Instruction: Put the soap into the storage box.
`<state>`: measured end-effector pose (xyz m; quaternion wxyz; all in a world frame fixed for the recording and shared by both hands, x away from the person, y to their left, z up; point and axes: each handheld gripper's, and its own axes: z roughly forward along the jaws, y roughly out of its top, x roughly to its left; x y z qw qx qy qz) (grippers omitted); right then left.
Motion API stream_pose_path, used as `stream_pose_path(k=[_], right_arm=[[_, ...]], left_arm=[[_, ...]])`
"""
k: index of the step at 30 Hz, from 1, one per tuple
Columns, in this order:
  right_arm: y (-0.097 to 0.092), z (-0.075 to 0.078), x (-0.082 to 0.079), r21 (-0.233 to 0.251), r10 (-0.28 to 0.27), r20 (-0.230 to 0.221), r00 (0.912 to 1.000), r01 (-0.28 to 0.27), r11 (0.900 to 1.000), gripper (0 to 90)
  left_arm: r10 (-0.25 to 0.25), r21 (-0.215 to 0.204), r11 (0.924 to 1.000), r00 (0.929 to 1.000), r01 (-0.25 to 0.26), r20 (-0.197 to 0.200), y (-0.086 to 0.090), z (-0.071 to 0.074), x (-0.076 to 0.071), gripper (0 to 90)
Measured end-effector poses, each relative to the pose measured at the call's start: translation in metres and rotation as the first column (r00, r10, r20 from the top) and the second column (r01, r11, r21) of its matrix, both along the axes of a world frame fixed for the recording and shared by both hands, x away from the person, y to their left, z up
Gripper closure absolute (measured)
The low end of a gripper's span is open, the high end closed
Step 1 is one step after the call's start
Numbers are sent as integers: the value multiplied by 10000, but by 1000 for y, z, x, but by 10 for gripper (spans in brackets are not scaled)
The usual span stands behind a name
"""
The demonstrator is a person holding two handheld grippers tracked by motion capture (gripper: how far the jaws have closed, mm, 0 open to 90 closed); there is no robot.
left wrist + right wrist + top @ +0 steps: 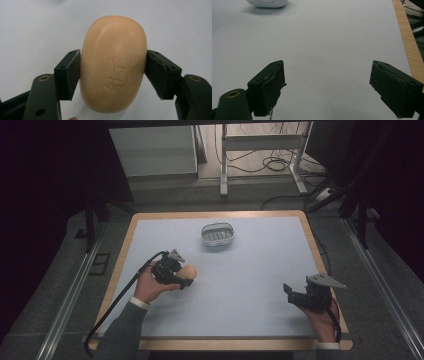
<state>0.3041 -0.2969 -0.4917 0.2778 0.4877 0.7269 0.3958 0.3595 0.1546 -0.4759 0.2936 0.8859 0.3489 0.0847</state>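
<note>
A tan oval bar of soap (113,62) lies on the pale mat, left of the middle (189,270). My left gripper (113,72) is shut on it: both black pads (72,72) press flat against its two long sides. In the high view the left gripper (185,276) reaches in from the left, held by a hand in a grey sleeve. My right gripper (290,294) rests near the table's front right corner. Its jaws stand wide apart over bare mat in the right gripper view (328,85), with nothing between them.
A white oval soap dish (217,234) with a slatted bottom stands at the back middle of the mat; its edge shows at the top left of the right gripper view (267,3). The wooden table rim (320,265) runs close beside the right gripper.
</note>
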Motion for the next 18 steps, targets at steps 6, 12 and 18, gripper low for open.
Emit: stream_pose_path(k=[6,12,18], right_arm=[[-1,0,0,33,-57,12,10000,57,10000,128],[-1,0,0,10,-56,2,10000,56,10000,128],[-2,-1,0,7,-63,-26,10000,63,10000,128]], left_arm=[[-56,28,10000,10000,57,-41,-4,0,4,320],[-61,27,10000,10000,61,-7,-6,5,9,320],[140,71,9999,9999,-140,-9,-7,8,25,320]])
